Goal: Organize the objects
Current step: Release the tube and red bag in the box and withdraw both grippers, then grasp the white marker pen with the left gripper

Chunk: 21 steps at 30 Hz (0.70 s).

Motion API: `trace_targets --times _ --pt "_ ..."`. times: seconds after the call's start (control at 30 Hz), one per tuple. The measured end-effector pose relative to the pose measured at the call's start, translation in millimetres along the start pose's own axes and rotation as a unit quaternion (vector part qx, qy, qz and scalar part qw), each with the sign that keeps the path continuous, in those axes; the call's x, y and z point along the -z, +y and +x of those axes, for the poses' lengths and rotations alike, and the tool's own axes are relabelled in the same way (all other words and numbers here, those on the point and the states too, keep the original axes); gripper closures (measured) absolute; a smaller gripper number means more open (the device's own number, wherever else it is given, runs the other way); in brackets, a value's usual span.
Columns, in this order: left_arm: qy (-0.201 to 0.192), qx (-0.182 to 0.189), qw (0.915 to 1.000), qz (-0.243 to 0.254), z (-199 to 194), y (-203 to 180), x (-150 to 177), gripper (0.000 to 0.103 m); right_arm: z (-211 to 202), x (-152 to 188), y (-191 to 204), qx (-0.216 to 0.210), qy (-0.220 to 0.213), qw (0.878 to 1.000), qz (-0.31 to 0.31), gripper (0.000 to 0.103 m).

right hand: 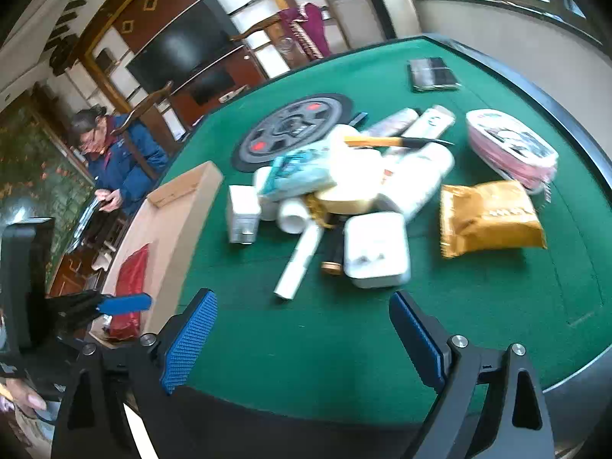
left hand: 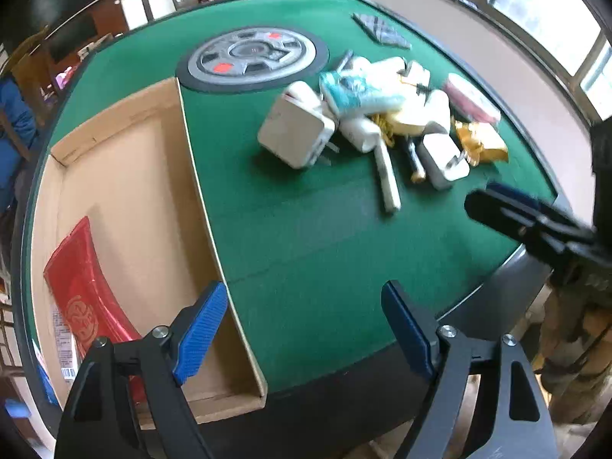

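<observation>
Blue-padded fingers of the left claw [left hand: 302, 329] stand wide apart with nothing between them, its left finger over the near right wall of the cardboard box [left hand: 199, 176] and its right finger over bare green felt. Likewise the right claw [right hand: 304, 338] is spread wide and empty above the near edge of the green surface [right hand: 306, 344]; in the left wrist view it shows as a dark, blurred shape at the right [left hand: 508, 210].

Objects to be organized lie heaped in the middle of the surface, well apart from both claws. Nearest in the pile are a white tube [right hand: 300, 264] pointing toward the camera, a dark cylinder with a gold end [right hand: 332, 256] beside it, and a white rounded-square case [right hand: 376, 250]. Behind them sit a white square adapter with prongs [left hand: 294, 130], a teal-and-white wrapped packet [right hand: 294, 176] and several other white pieces too blurred to name. A gold foil pouch [right hand: 489, 218] lies flat just right of the heap, with a pink-and-white packet [right hand: 512, 149] behind it.

Left of the pile, the box rests open on the surface, and a red packet [left hand: 86, 287] lies inside at its near end. A round grey and black disc [left hand: 252, 61] is set into the centre of the felt beyond the heap, and a dark flat item [right hand: 432, 74] lies near the far edge.

A person in a blue jacket [right hand: 122, 164] sits beyond the box.
</observation>
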<state>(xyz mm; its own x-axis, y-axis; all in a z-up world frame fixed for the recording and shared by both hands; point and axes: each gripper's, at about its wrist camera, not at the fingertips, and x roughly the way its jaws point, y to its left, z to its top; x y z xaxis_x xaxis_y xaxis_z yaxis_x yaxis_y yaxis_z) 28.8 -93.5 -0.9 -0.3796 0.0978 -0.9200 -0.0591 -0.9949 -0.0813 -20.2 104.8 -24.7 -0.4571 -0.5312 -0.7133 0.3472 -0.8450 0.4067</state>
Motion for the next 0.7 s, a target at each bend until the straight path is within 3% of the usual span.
trace_targets --times 0.13,0.4,0.7 --pt "-0.02 0.004 0.9997 0.014 -9 -16 -6 0.022 -4 1 -18 0.001 -0.008 1.0 0.014 0.009" --pt "-0.008 0.04 0.9981 0.046 19 -56 -27 0.022 -10 -1 -35 0.008 -0.017 1.0 0.019 0.009" --pt "-0.023 0.008 0.9995 0.02 60 -56 -54 0.025 -15 0 -53 0.008 -0.023 0.999 0.037 0.009"
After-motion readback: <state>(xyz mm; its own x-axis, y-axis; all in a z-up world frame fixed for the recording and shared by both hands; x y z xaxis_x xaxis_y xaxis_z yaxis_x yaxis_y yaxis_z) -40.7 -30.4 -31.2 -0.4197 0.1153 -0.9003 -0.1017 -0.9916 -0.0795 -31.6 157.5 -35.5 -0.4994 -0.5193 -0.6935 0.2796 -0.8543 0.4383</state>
